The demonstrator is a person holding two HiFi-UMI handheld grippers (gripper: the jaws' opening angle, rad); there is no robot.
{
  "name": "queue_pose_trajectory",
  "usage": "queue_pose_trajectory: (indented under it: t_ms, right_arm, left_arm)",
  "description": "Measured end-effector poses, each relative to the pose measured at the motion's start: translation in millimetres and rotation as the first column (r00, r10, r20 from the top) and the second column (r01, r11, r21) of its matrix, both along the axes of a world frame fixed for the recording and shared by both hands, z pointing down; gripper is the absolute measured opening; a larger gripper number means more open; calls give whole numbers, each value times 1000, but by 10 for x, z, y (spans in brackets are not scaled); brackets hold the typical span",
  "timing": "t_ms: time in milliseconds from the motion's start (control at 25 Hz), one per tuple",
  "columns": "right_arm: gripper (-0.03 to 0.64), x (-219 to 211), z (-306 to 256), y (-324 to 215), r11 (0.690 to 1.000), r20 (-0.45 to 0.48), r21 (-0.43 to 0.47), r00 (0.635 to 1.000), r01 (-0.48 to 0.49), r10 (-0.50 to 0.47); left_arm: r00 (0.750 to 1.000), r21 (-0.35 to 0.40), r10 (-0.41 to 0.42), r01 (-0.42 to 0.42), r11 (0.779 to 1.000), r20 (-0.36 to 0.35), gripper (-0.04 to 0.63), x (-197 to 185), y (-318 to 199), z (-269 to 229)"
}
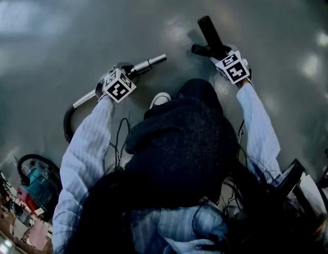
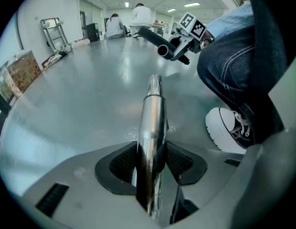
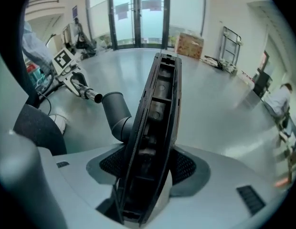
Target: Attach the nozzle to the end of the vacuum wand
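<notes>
L tool (image 1: 129, 72) is clamped on the wand (image 2: 152, 123), pads tight on the metal tube just behind its stepped tip. Tip points right, twd the nozzle (image 3: 157, 128). R tool (image 1: 217, 51) is clamped across the nozzle body, far right, above the floor (image 1: 74, 25). Its neck (image 3: 114, 111) sticks out left, free. Tip & neck are apart, not lined up yet. Wand prob stiff, smooth, slippery, w/ hose (image 1: 66, 126) dragging behind, so grip close to tip. Nozzle looks light, rigid plastic: hold the body, keep neck clear.
</notes>
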State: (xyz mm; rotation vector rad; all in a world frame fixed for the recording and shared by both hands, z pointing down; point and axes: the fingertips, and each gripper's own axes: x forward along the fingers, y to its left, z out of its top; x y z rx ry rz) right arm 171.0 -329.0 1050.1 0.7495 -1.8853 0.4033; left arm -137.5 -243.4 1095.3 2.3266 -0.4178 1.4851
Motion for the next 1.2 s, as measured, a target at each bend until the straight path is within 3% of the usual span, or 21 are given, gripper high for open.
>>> queue_pose_trajectory:
  t_ms: [240, 520, 960, 1200]
  right_arm:
    - [265, -486, -109, -201, 961, -98, 43, 958, 273, -268]
    - [265, -806, -193, -254, 907, -172, 59, 899, 416, -402]
    - [265, -994, -351, -409, 844, -351, 62, 803, 533, -481]
    - [265, -1086, -392, -367, 862, -297, 52, 832, 505, -469]
  left_arm:
    - [998, 44, -7, 10, 999, -61, 179, 151, -61, -283]
    - [998, 62, -10, 14, 998, -64, 178, 226, -98, -435]
    - [999, 83, -20, 23, 996, -33, 178, 205, -177, -531]
    - [999, 82, -25, 27, 996, -28, 177, 150, -172, -486]
